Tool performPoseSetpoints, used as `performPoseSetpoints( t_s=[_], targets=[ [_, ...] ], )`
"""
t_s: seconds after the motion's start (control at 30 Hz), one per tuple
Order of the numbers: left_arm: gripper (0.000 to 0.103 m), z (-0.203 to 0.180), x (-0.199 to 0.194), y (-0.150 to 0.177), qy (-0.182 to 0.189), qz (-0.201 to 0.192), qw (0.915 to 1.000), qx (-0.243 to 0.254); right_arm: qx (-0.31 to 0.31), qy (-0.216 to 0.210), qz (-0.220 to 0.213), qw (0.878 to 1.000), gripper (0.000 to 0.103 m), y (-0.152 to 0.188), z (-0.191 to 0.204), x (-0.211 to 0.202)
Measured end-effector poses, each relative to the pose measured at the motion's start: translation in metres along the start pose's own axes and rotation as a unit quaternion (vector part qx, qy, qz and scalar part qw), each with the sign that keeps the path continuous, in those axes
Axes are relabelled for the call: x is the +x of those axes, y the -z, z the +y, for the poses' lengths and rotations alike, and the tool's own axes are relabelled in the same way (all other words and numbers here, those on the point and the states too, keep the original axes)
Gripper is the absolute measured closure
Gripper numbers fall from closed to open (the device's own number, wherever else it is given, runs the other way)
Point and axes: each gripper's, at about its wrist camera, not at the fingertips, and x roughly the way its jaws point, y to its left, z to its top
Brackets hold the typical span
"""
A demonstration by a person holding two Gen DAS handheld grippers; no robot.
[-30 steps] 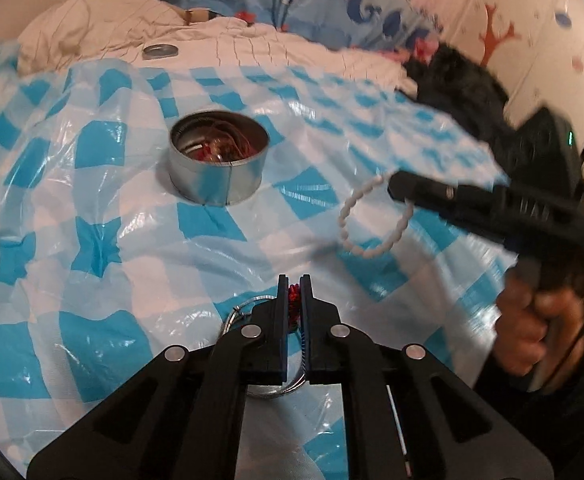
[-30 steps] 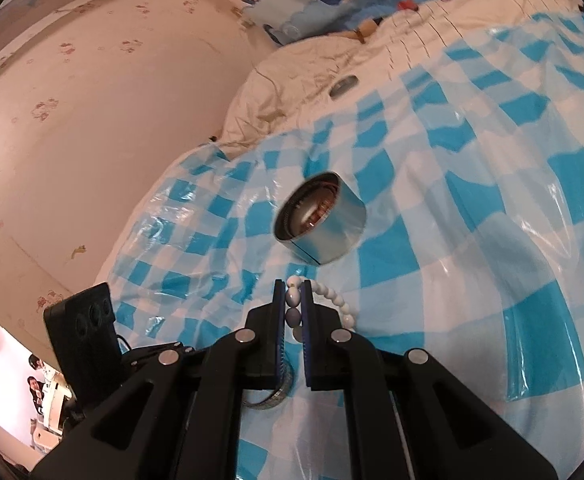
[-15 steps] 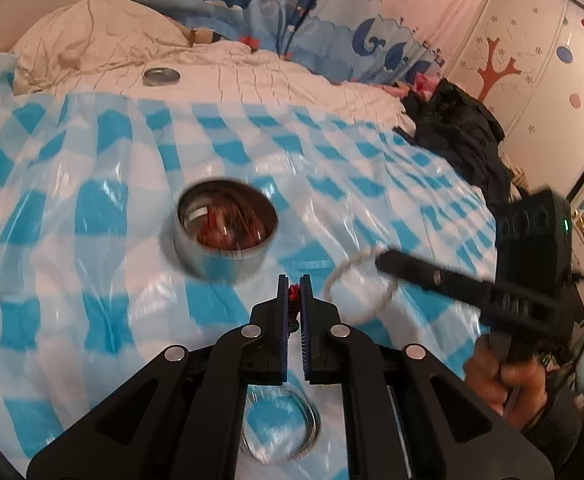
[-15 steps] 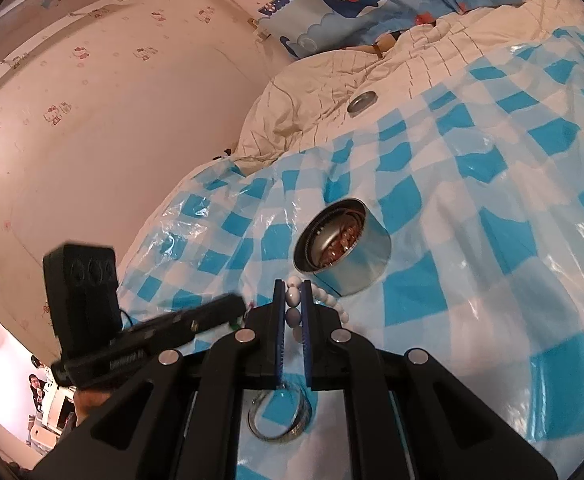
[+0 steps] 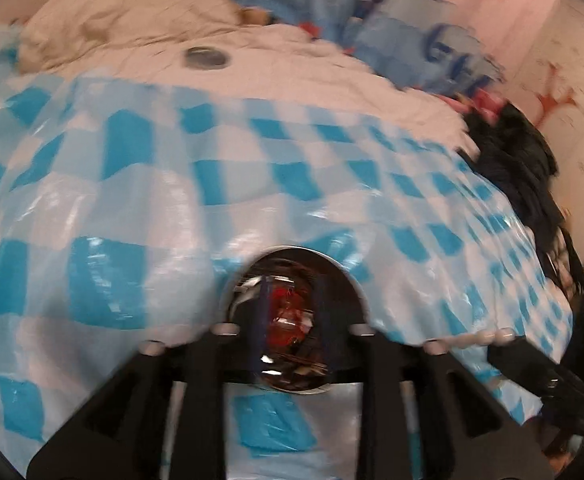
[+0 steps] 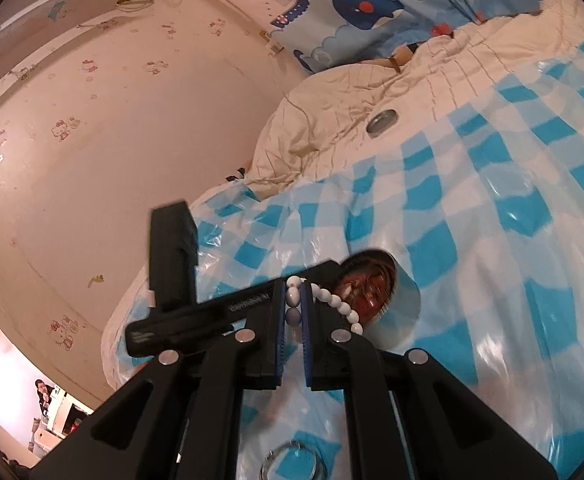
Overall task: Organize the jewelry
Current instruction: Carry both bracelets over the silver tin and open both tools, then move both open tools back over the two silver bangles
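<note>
We see the left gripper (image 5: 292, 312) poised over the open round metal tin (image 5: 292, 320) on the blue-and-white checked sheet (image 5: 108, 280); its jaws have just been opening, and red jewelry (image 5: 288, 320) shows between them inside the tin. The right gripper (image 6: 293, 312) pinches a white bead bracelet (image 6: 333, 300), which trails toward the tin's rim. A silver bangle (image 6: 293, 464) lies on the sheet below it.

Round metal tin (image 5: 292, 276): upright on blue-white checked sheet on bed, lidless, red beaded pieces (image 5: 290, 320) and thin wire strands inside. White bead bracelet (image 6: 333, 300): oval beads, lifted, dangling at tin's 8 o'clock rim. Silver bangle (image 6: 293, 462): flat on sheet, 6 o'clock of tin.
</note>
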Motion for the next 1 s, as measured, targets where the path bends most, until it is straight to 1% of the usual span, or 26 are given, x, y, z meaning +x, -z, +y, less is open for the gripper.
performPoseSetpoints(
  t_s=[0.03, 0.1, 0.17, 0.2, 0.27, 0.3, 0.33, 0.37, 0.43, 0.47, 0.5, 0.53, 0.57, 0.6, 0.63, 0.73, 0.8, 0.83, 0.87, 0.93, 0.97, 1.0],
  targets=[
    [0.062, 0.006, -0.003, -0.002, 0.001, -0.006, 0.9999, -0.011, 0.001, -0.006, 0.002, 1.000, 0.095, -0.004, 0.000, 0.005],
    [0.054, 0.013, -0.015, -0.005, -0.002, -0.021, 0.9996, -0.021, 0.009, -0.019, 0.005, 1.000, 0.095, -0.012, -0.002, 0.017],
    [0.050, 0.016, -0.026, -0.005, -0.013, -0.032, 0.9992, -0.019, 0.030, -0.047, 0.014, 0.998, 0.095, -0.020, -0.008, 0.035],
    [0.048, 0.019, -0.032, -0.004, -0.017, -0.036, 0.9990, -0.019, 0.031, -0.018, 0.031, 0.999, 0.093, -0.023, -0.013, 0.047],
    [0.044, 0.022, -0.041, 0.000, -0.027, -0.039, 0.9987, -0.018, 0.010, 0.080, 0.049, 0.995, 0.086, -0.024, -0.020, 0.064],
    [0.042, 0.022, -0.046, 0.003, -0.035, -0.039, 0.9985, -0.015, 0.007, 0.109, 0.053, 0.993, 0.086, -0.022, -0.025, 0.068],
    [0.039, 0.022, -0.051, 0.008, -0.046, -0.040, 0.9980, -0.011, 0.022, 0.127, 0.057, 0.990, 0.086, -0.019, -0.034, 0.068],
    [0.035, 0.021, -0.057, 0.014, -0.061, -0.043, 0.9972, -0.005, 0.037, 0.134, 0.057, 0.989, 0.085, -0.016, -0.040, 0.064],
    [0.029, 0.019, -0.070, 0.025, -0.084, -0.051, 0.9952, 0.002, 0.050, 0.146, 0.052, 0.987, 0.078, -0.010, -0.046, 0.050],
    [0.028, 0.016, -0.076, 0.031, -0.092, -0.055, 0.9942, 0.006, 0.052, 0.148, 0.048, 0.986, 0.070, -0.007, -0.046, 0.043],
    [0.024, 0.014, -0.082, 0.037, -0.099, -0.060, 0.9932, 0.010, 0.053, 0.151, 0.043, 0.986, 0.063, -0.003, -0.046, 0.034],
    [0.020, 0.011, -0.091, 0.047, -0.110, -0.069, 0.9914, 0.014, 0.049, 0.156, 0.036, 0.986, 0.061, 0.004, -0.043, 0.021],
    [0.018, 0.009, -0.097, 0.054, -0.118, -0.075, 0.9900, 0.016, 0.042, 0.164, 0.033, 0.985, 0.059, 0.012, -0.040, 0.011],
    [0.015, 0.006, -0.104, 0.063, -0.125, -0.081, 0.9886, 0.017, 0.037, 0.172, 0.033, 0.984, 0.055, 0.019, -0.038, 0.003],
    [0.014, 0.003, -0.111, 0.074, -0.129, -0.085, 0.9878, 0.019, 0.031, 0.183, 0.037, 0.982, 0.054, 0.029, -0.035, -0.005],
    [0.012, -0.003, -0.126, 0.098, -0.134, -0.090, 0.9866, 0.023, -0.007, 0.211, 0.041, 0.977, 0.047, 0.050, -0.017, -0.026],
    [0.010, -0.007, -0.136, 0.115, -0.143, -0.095, 0.9848, 0.029, -0.052, 0.237, 0.038, 0.969, 0.033, 0.061, 0.002, -0.036],
    [0.010, -0.008, -0.140, 0.120, -0.145, -0.097, 0.9842, 0.032, -0.072, 0.246, 0.033, 0.966, 0.032, 0.065, 0.009, -0.040],
    [0.009, -0.008, -0.143, 0.124, -0.145, -0.098, 0.9839, 0.033, -0.093, 0.253, 0.027, 0.963, 0.031, 0.068, 0.017, -0.044],
    [0.008, -0.006, -0.144, 0.124, -0.148, -0.099, 0.9835, 0.030, -0.126, 0.267, 0.016, 0.955, 0.024, 0.077, 0.029, -0.052],
    [0.008, -0.004, -0.143, 0.123, -0.151, -0.097, 0.9835, 0.026, -0.129, 0.271, 0.012, 0.954, 0.020, 0.079, 0.029, -0.053],
    [0.008, -0.001, -0.141, 0.122, -0.154, -0.091, 0.9836, 0.020, -0.123, 0.274, 0.009, 0.954, 0.020, 0.082, 0.027, -0.052]
  ],
)
